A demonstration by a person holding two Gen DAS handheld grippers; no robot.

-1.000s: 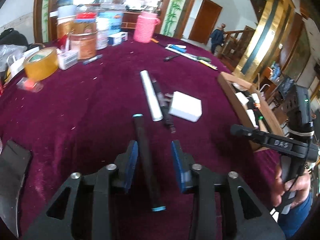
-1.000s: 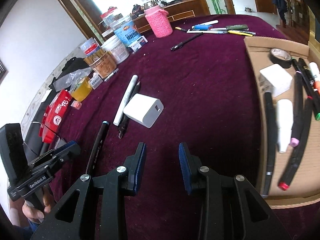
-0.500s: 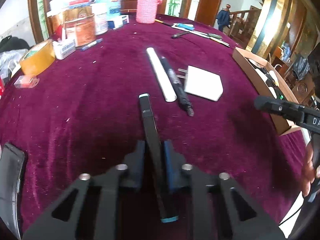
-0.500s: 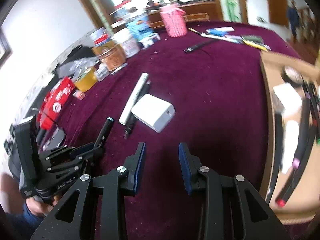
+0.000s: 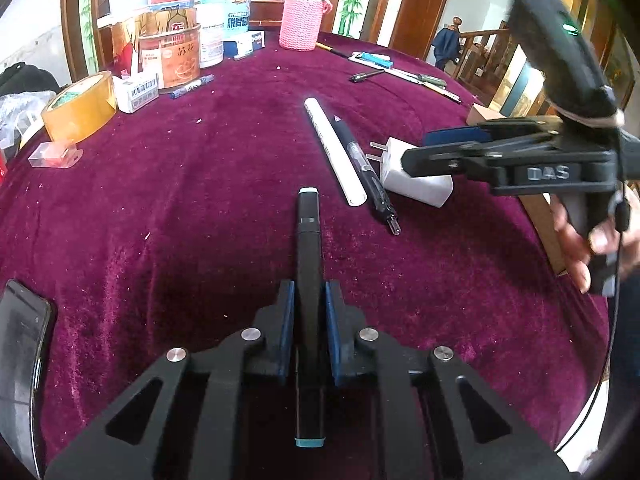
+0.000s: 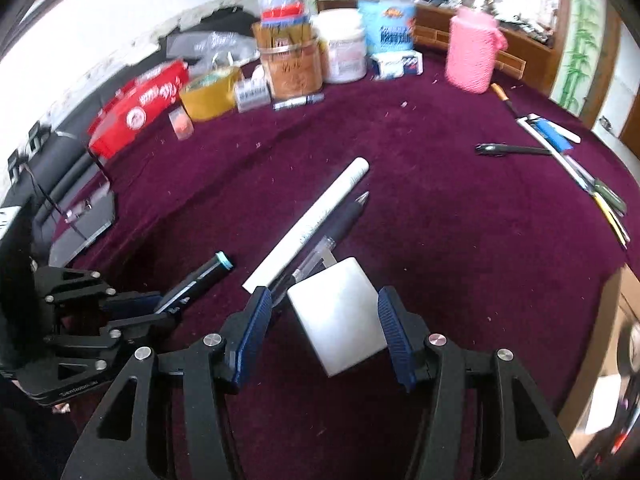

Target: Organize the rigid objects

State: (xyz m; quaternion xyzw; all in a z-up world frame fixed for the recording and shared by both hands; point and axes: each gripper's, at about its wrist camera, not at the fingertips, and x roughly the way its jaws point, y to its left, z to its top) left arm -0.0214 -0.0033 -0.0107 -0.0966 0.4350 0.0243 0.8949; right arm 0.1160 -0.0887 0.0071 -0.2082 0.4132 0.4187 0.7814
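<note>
My left gripper (image 5: 309, 300) is shut on a black marker (image 5: 308, 248) with teal end caps, held lengthwise over the maroon cloth; it also shows in the right wrist view (image 6: 192, 284). My right gripper (image 6: 324, 316) is open, its jaws on either side of a white charger block (image 6: 340, 312), apart from it. The block (image 5: 416, 184) shows partly hidden under the right gripper (image 5: 448, 148) in the left wrist view. A white tube (image 6: 308, 224) and a dark pen (image 6: 336, 228) lie side by side just beyond the block.
A cardboard tray (image 6: 608, 344) sits at the right table edge. Tape roll (image 5: 76, 108), tins, jars and a pink knitted container (image 5: 302, 20) crowd the far side. Several pens (image 6: 560, 152) lie far right. A phone (image 5: 20, 360) lies at the near left.
My left gripper shut on the black marker and lifted it. My right gripper moved left from near the tray, opened wider and now straddles the white charger block.
</note>
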